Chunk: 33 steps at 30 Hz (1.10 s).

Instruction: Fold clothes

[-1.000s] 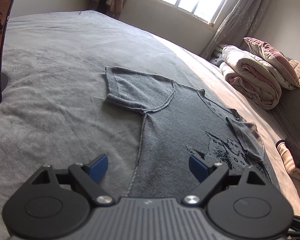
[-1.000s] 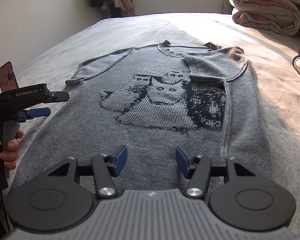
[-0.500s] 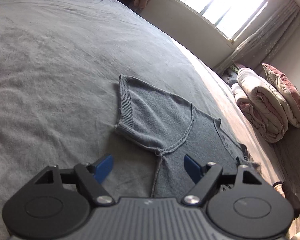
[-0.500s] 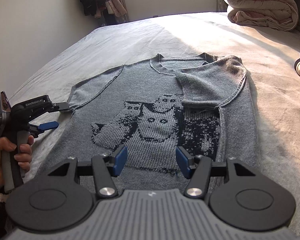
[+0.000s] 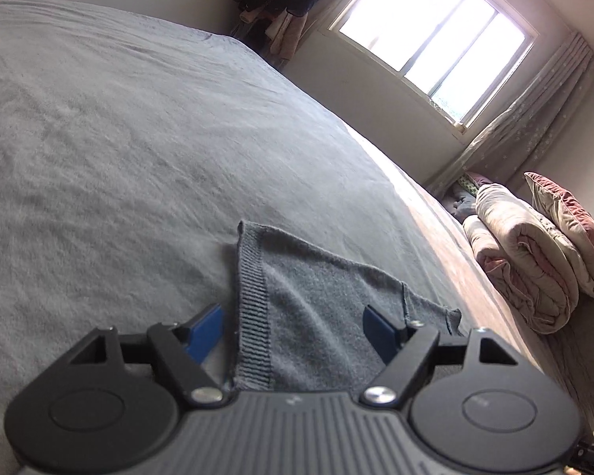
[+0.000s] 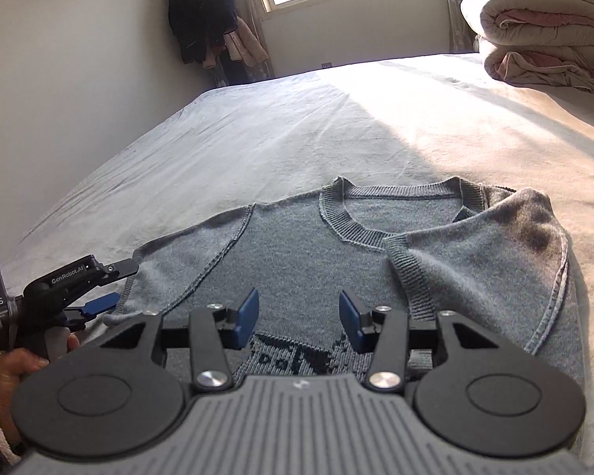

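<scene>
While jaws close, right gripper (image 6: 299,318) neared sweater (image 6: 309,261) collar.

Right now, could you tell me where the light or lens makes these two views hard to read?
Left wrist view: the window is blown out white and the bed bows from fisheye; the sleeve stays readable. Right wrist view: sun washes out the bed's far right, and the sweater lies mostly in shade.

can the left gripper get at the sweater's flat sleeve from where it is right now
Probably yes. The left gripper is open with the flat sleeve lying between its fingers, its ribbed cuff near one pad, and nothing covers it.
</scene>
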Motion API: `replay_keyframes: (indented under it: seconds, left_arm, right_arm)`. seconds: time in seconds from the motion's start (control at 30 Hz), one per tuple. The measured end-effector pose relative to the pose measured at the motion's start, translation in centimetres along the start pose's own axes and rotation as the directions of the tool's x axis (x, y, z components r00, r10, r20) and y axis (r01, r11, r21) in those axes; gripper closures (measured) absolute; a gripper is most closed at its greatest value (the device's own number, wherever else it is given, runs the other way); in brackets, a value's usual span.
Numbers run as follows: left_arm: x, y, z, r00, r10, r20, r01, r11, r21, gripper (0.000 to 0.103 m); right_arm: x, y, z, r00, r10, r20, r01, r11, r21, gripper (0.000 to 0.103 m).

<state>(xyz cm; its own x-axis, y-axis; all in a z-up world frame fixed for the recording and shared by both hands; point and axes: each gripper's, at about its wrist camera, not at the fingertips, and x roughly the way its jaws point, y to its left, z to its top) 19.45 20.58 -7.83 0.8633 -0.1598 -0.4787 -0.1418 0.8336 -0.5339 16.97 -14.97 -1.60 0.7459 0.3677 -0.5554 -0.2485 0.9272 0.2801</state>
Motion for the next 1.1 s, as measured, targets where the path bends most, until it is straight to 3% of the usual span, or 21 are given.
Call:
replay_keyframes:
  seconds: [0.2, 0.33, 0.4, 0.47, 0.5, 0.53, 0.57, 0.6, 0.63, 0.9, 1.1]
  left_arm:
    - [1.9, 0.8, 1.7, 0.998, -0.050, -0.023, 0.051, 0.998, 0.048, 0.025]
    - [3.2, 1.0, 2.4, 0.998, -0.058, -0.037, 0.060, 0.997, 0.052, 0.028]
    - [3.4, 1.2, 2.3, 0.998, -0.060, -0.031, 0.062, 0.997, 0.048, 0.036]
    - [3.6, 1.5, 2.3, 0.997, -0.061, -0.040, 0.062, 0.997, 0.039, 0.065]
    - [3.8, 1.8, 2.4, 0.997, -0.065, -0.052, 0.066, 0.997, 0.027, 0.074]
    - [4.0, 2.1, 2.5, 0.996, -0.069, -0.064, 0.070, 0.997, 0.016, 0.095]
    - [4.1, 2.2, 2.6, 0.995, -0.077, -0.071, 0.078, 0.997, 0.012, 0.101]
    - [3.9, 2.1, 2.6, 0.994, -0.090, -0.070, 0.091, 0.996, 0.014, 0.101]
    - [3.8, 2.0, 2.6, 0.992, -0.103, -0.068, 0.104, 0.994, 0.017, 0.101]
    - [1.8, -3.7, 2.9, 0.973, -0.208, -0.099, 0.219, 0.969, 0.111, 0.101]
    - [3.1, -10.3, 1.5, 0.945, -0.270, -0.187, 0.296, 0.946, 0.133, 0.101]
  right_arm:
    - [0.6, -4.7, 1.2, 1.000, -0.010, -0.003, 0.010, 0.995, 0.099, 0.055]
    - [1.8, -5.9, 0.7, 1.000, -0.018, 0.020, 0.016, 0.995, 0.102, 0.055]
    - [2.4, -6.3, 0.3, 1.000, 0.006, 0.030, -0.009, 0.994, 0.111, 0.055]
    - [3.0, -6.7, -0.1, 0.998, 0.035, 0.045, -0.040, 0.991, 0.124, 0.056]
    - [3.3, -7.0, -0.3, 0.997, 0.049, 0.053, -0.056, 0.990, 0.130, 0.057]
    - [3.5, -7.3, -0.8, 0.997, 0.061, 0.055, -0.068, 0.988, 0.135, 0.059]
    - [3.9, -7.8, -1.5, 0.996, 0.077, 0.055, -0.084, 0.986, 0.146, 0.061]
    - [4.3, -8.1, -1.8, 0.995, 0.089, 0.038, -0.094, 0.985, 0.147, 0.063]
    - [4.6, -8.5, -2.1, 0.995, 0.102, 0.022, -0.104, 0.983, 0.150, 0.071]
    - [4.6, -9.4, -1.7, 0.987, 0.156, 0.034, -0.160, 0.962, 0.221, 0.072]
    - [4.6, -9.6, -1.8, 0.986, 0.163, 0.036, -0.167, 0.959, 0.228, 0.071]
